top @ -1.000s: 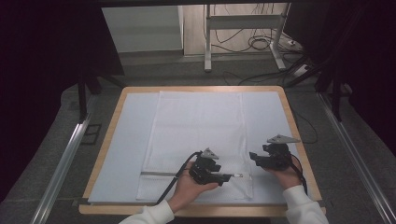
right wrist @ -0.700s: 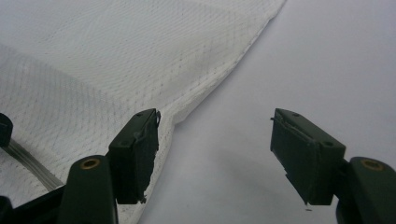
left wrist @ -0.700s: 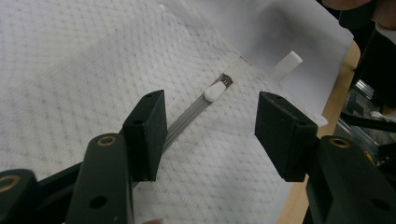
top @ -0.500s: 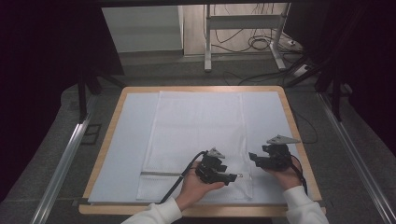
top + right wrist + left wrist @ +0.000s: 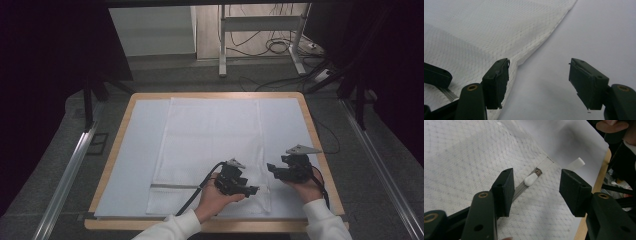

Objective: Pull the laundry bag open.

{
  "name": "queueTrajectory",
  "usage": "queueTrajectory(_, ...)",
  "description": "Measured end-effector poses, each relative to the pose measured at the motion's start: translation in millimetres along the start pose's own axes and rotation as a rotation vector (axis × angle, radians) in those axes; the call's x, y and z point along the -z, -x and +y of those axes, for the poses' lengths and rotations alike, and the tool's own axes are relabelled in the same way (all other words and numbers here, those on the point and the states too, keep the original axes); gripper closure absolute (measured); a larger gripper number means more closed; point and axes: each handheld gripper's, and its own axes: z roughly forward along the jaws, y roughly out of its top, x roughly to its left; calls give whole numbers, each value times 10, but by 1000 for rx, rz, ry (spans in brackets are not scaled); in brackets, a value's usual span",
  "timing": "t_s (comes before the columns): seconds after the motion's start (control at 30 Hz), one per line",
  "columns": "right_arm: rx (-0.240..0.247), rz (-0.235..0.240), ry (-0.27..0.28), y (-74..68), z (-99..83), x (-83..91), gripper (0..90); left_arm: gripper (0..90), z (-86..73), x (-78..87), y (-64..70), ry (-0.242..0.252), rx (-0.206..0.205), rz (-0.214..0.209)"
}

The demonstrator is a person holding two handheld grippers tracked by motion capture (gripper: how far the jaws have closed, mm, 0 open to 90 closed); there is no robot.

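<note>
Zipper pull (image 5: 530, 179) lies dead ahead of the left hand-held gripper (image 5: 535, 192)
Both grippers released; zipper runs along the mesh bag (image 5: 210, 145) near edge, right hand-held gripper (image 5: 539, 80) beside the bag's corner

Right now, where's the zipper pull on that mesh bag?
In the left gripper view the white zipper pull lies on the mesh bag between the open left gripper jaws, near the bag's right edge.

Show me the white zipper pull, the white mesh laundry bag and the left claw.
White zipper pull (image 5: 530, 180), left gripper view, on its rounded plastic tab.
White mesh laundry bag (image 5: 210, 135), high view, on the middle of its flat mesh panel.
Left claw (image 5: 535, 192), left gripper view, midway between its open jaws.
</note>
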Motion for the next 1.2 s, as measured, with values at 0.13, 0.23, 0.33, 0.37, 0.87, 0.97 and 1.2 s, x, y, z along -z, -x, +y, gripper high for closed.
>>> queueTrajectory(0.13,0,-2,2,12,4,-7,315,472,1,-24,-11,-4,9,-4)
queueTrajectory(0.23,-3,-1,2,15,14,-17,315,473,-7,-45,-5,-9,10,-12)
queueTrajectory(0.33,7,2,-1,-5,28,-34,314,492,-16,-56,-11,-11,19,-20)
queueTrajectory(0.37,12,1,-1,-9,32,-35,314,496,-16,-59,-11,-12,19,-21)
queueTrajectory(0.87,8,-5,13,5,63,-21,314,554,6,-139,-19,-19,50,-53)
queueTrajectory(0.97,4,-6,16,8,64,-17,314,572,5,-146,-16,-18,51,-56)
queueTrajectory(1.2,0,-10,18,14,65,-14,314,636,6,-163,-19,-19,61,-56)
